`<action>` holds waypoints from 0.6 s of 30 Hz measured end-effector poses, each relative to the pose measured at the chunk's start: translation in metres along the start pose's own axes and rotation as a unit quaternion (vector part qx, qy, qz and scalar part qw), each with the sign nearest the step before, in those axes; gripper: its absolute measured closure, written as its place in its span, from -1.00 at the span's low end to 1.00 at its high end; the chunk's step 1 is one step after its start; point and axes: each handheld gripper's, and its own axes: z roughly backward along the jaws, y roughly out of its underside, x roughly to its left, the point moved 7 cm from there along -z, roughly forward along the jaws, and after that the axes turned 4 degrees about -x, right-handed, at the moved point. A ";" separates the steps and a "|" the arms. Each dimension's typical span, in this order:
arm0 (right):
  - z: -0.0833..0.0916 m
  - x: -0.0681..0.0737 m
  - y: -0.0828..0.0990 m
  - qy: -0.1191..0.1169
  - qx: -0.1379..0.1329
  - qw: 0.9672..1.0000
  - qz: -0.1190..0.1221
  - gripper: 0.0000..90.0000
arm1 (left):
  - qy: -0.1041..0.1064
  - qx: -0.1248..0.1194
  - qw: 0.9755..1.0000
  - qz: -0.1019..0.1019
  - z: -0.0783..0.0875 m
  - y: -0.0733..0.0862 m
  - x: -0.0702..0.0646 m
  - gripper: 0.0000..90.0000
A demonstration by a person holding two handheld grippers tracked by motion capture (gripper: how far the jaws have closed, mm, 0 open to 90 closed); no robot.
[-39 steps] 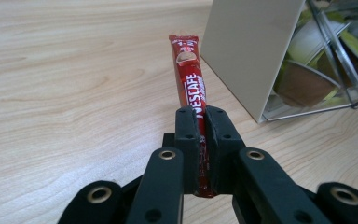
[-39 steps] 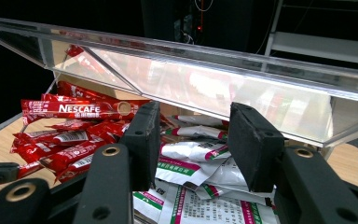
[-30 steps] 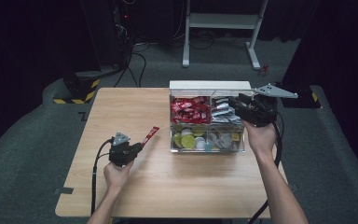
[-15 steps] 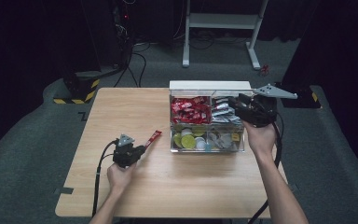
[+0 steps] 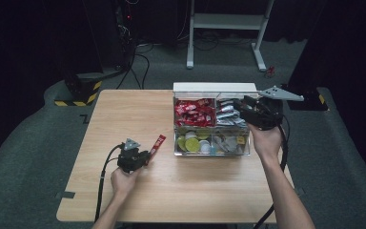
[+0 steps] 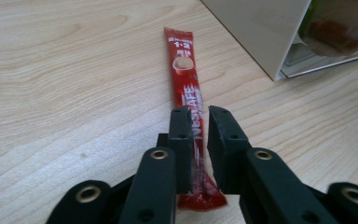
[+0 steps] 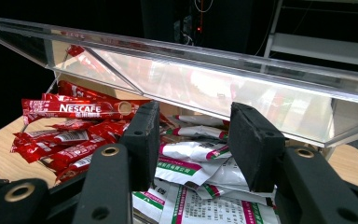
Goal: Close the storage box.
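Note:
A long red Nescafe sachet (image 6: 182, 70) lies along the wooden table (image 5: 124, 109), its near end pinched between the jaws of my left gripper (image 6: 199, 114). In the high view that sachet (image 5: 158, 143) points from my left gripper (image 5: 147, 155) toward a clear compartment box (image 5: 212, 152). My right gripper (image 5: 242, 103) hovers over the box's back right compartment. It is open (image 7: 193, 112) with nothing between its jaws, above white sachets (image 7: 191, 154). Beside these lies a pile of red sachets (image 7: 70, 135).
The box's clear lid (image 7: 214, 70) stands open behind the compartments. Its front compartments hold round yellow and white pods (image 5: 193, 142) and small mixed items (image 5: 228, 142). In the left gripper view a corner of the box (image 6: 279, 42) is close on the right.
My left gripper has come down and slightly toward the near edge with the red sachet, which now lies flatter on the table. The right gripper has stayed over the box.

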 end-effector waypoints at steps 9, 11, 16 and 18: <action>0.001 0.000 0.000 0.000 0.000 1.000 0.001 0.19 | -0.004 -0.012 1.000 0.006 0.008 -0.004 0.003 0.44; 0.002 0.000 -0.001 0.000 -0.003 1.000 0.002 0.19 | -0.007 -0.019 1.000 0.010 0.014 -0.006 0.005 0.37; 0.006 -0.003 0.000 0.001 -0.008 1.000 -0.004 0.18 | -0.018 -0.029 0.999 0.019 0.022 -0.006 0.012 0.26; 0.007 -0.004 0.001 0.002 -0.007 1.000 -0.005 0.18 | -0.025 -0.031 0.999 0.024 0.025 -0.003 0.016 0.24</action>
